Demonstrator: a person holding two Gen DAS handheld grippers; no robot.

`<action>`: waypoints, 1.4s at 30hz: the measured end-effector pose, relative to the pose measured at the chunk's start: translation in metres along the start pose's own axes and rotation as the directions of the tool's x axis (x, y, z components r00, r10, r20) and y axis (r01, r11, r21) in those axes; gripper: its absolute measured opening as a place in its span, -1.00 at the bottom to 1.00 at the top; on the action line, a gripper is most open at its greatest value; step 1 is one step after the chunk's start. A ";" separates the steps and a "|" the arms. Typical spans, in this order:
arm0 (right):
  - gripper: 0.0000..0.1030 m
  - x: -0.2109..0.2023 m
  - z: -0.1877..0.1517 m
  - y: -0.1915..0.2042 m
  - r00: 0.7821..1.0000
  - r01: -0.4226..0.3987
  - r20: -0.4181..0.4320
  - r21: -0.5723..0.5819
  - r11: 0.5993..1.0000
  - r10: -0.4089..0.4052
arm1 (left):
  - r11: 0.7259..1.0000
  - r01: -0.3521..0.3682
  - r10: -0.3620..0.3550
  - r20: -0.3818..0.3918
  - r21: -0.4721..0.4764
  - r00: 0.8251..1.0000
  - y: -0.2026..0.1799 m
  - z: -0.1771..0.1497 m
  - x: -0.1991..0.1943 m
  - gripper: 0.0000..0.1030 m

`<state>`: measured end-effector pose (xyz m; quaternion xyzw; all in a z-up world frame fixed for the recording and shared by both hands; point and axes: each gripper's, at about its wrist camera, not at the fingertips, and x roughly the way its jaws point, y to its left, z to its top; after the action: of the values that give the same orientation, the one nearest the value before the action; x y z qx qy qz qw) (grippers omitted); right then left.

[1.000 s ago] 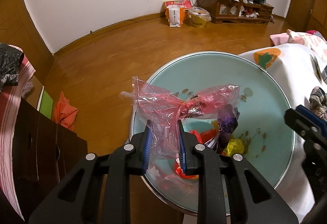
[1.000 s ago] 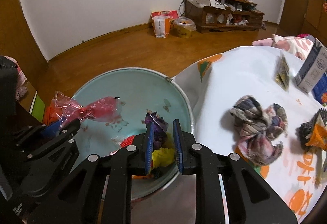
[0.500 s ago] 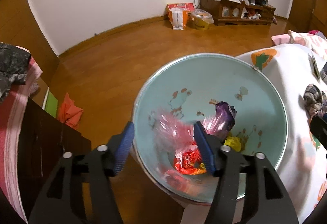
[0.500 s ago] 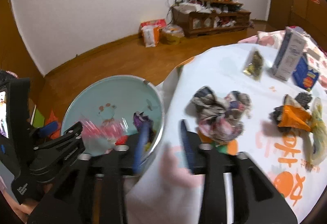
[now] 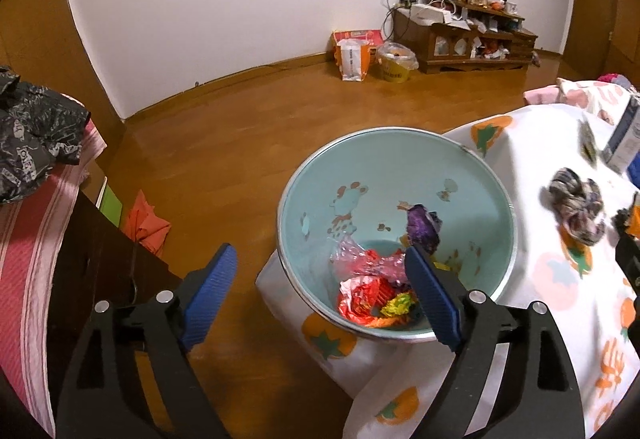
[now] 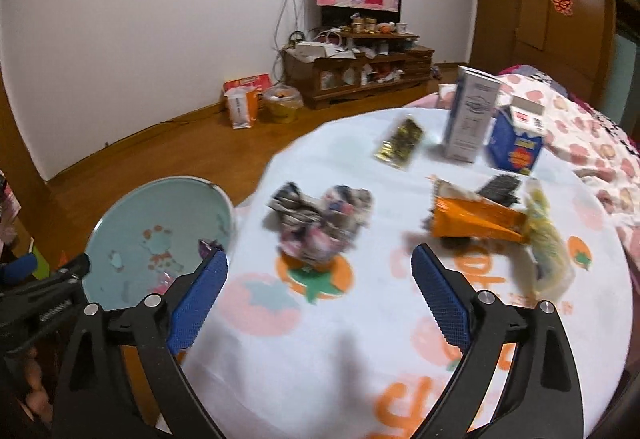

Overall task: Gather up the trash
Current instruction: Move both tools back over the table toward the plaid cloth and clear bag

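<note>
A light blue bin (image 5: 360,159) stands beside the round table and holds a pink plastic bag (image 5: 360,263), a red wrapper (image 5: 362,299), a purple wrapper (image 5: 422,225) and a yellow scrap (image 5: 400,303). My left gripper (image 5: 320,295) is open and empty above the bin's near rim. My right gripper (image 6: 318,293) is open and empty above the table, in front of a crumpled patterned wad (image 6: 320,219). An orange wrapper (image 6: 472,221), a yellowish bag (image 6: 548,243), a black wrapper (image 6: 500,189) and a gold packet (image 6: 402,143) lie on the white tablecloth (image 6: 360,359). The bin also shows in the right wrist view (image 6: 160,207).
A tall white carton (image 6: 470,119) and a blue carton (image 6: 516,143) stand at the table's far side. A dark cabinet (image 5: 80,279) with a pink striped cloth is on the left. Bags (image 5: 352,59) and a cluttered TV stand (image 5: 460,39) are along the far wall.
My left gripper opened and dropped the pink bag into the bin, then drew back. My right gripper opened, left the bin and swung right over the table.
</note>
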<state>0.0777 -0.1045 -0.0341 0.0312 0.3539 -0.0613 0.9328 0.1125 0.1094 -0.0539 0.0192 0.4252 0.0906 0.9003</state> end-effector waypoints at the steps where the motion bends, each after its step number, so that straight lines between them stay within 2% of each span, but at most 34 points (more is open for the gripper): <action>1: 0.78 -0.003 -0.002 -0.006 1.000 0.011 0.003 0.004 1.000 -0.011 | 1.000 0.001 -0.001 0.004 0.003 1.000 -0.002 -0.001 -0.003 0.65; 13: 0.78 -0.028 -0.029 -0.078 0.996 0.084 -0.002 0.107 0.991 -0.084 | 0.997 0.032 -0.036 0.056 0.076 0.998 -0.041 -0.017 -0.045 0.75; 22: 0.78 -0.041 -0.049 -0.131 0.987 0.161 -0.007 0.166 0.973 -0.162 | 0.984 0.085 -0.095 0.060 0.157 0.994 -0.079 -0.031 -0.062 0.76; 28: 0.77 -0.049 -0.067 -0.176 0.972 0.234 -0.045 0.216 0.948 -0.229 | 0.962 0.163 -0.168 0.008 0.219 0.986 -0.106 -0.047 -0.059 0.76; 33: 0.75 -0.051 -0.084 -0.212 0.959 0.285 -0.085 0.260 0.923 -0.272 | 0.948 0.193 -0.188 -0.042 0.253 0.981 -0.122 -0.060 -0.052 0.76; 35: 0.68 -0.050 -0.088 -0.223 0.953 0.302 -0.099 0.270 0.914 -0.286 | 0.943 0.202 -0.192 -0.062 0.267 0.979 -0.129 -0.066 -0.049 0.76; 39: 0.61 -0.046 -0.083 -0.236 0.960 0.281 -0.109 0.305 0.910 -0.260 | 0.936 0.211 -0.197 -0.076 0.282 0.977 -0.137 -0.068 -0.046 0.76; 42: 0.61 -0.046 -0.067 -0.232 0.967 0.256 -0.071 0.292 0.922 -0.246 | 0.945 0.208 -0.199 -0.062 0.254 0.978 -0.133 -0.059 -0.044 0.76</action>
<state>-0.0319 -0.3228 -0.0574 0.1270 0.3569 -0.2326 0.8958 0.0592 -0.0321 -0.0729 0.0913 0.4491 -0.0588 0.8869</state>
